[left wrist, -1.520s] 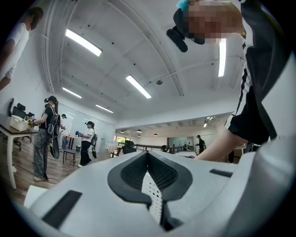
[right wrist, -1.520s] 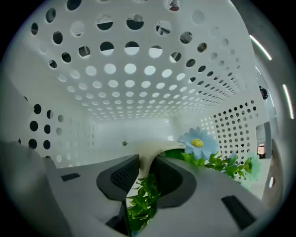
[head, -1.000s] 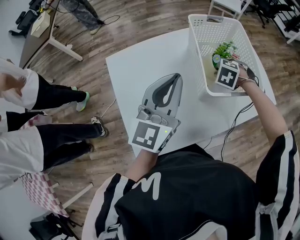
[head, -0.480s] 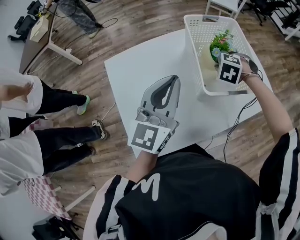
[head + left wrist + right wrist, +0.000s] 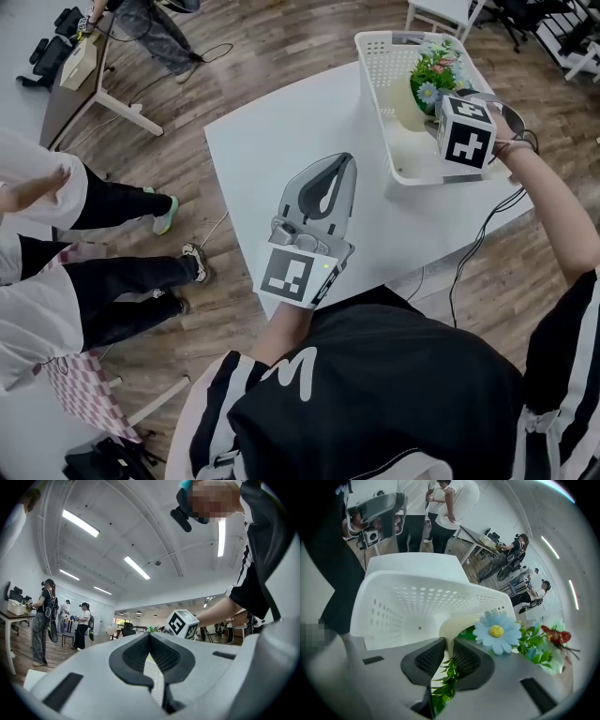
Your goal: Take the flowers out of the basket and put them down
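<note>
The flowers (image 5: 433, 70), in a cream pot (image 5: 410, 97), are showing at the upper right of the frame, within the white basket (image 5: 373, 58); your right gripper (image 5: 449, 654) is gripping the flowers, its jaws pinching the pot's rim and a green sprig (image 5: 443, 686); your left gripper (image 5: 330, 183) is lying mid-frame on the white surface (image 5: 262, 131), jaws closed, empty.

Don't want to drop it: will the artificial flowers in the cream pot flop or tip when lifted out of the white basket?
Probably light: the right gripper holds the potted artificial flowers by green sprigs at the rim. Gripped there, the cream pot may swing or tilt. Those thin sprigs likely bend.
</note>
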### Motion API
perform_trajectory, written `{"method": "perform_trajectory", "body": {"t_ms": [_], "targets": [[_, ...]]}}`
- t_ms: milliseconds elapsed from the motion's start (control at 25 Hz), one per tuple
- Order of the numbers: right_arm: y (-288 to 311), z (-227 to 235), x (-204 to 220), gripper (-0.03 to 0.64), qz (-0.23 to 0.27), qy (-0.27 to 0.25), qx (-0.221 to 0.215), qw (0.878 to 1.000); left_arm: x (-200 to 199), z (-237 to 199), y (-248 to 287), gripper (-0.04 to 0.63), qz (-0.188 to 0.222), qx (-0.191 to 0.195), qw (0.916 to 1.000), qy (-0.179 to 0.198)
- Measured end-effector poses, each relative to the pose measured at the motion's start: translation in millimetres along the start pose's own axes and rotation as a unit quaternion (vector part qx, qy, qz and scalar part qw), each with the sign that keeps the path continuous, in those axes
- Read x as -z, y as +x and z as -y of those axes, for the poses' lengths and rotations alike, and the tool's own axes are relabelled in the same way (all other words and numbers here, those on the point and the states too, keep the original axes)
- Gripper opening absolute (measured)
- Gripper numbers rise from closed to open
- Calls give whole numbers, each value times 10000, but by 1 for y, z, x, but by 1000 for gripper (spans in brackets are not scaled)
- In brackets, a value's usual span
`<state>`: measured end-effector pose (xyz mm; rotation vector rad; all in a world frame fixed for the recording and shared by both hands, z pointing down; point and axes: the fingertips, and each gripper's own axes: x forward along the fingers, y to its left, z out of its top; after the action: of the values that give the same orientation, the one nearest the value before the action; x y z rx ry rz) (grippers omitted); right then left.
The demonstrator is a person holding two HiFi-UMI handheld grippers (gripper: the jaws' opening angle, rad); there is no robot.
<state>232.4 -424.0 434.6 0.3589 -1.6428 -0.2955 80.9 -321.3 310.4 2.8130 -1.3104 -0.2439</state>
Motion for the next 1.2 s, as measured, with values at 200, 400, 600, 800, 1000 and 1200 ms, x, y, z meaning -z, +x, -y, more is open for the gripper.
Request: {"method": "perform_trajectory", "body": {"t_ms": [200, 400, 600, 800, 1000, 1200], "targets": [[-27, -3, -2, 71, 37, -210, 224, 9995, -1, 14, -6, 3, 38, -76, 9999, 57], [-53, -10, -12, 71, 182, -265, 365, 9988, 6, 25, -19, 3, -76, -88, 9995, 282], [-78, -14, -18, 71, 159, -562, 575, 9966, 12, 31, -32, 3, -78, -231, 9995, 190], [-102, -24, -27, 71, 144, -736, 711, 9946, 7, 37, -46, 3, -11, -248, 9993, 284], [-121, -37, -48, 71, 142, -898, 907, 9917, 1, 39, -64, 3, 33, -175, 9995, 274], [-142, -68, -77, 71, 163, -932, 921, 9912, -9, 42, -97, 3, 5, -28, 9995, 311]]}}
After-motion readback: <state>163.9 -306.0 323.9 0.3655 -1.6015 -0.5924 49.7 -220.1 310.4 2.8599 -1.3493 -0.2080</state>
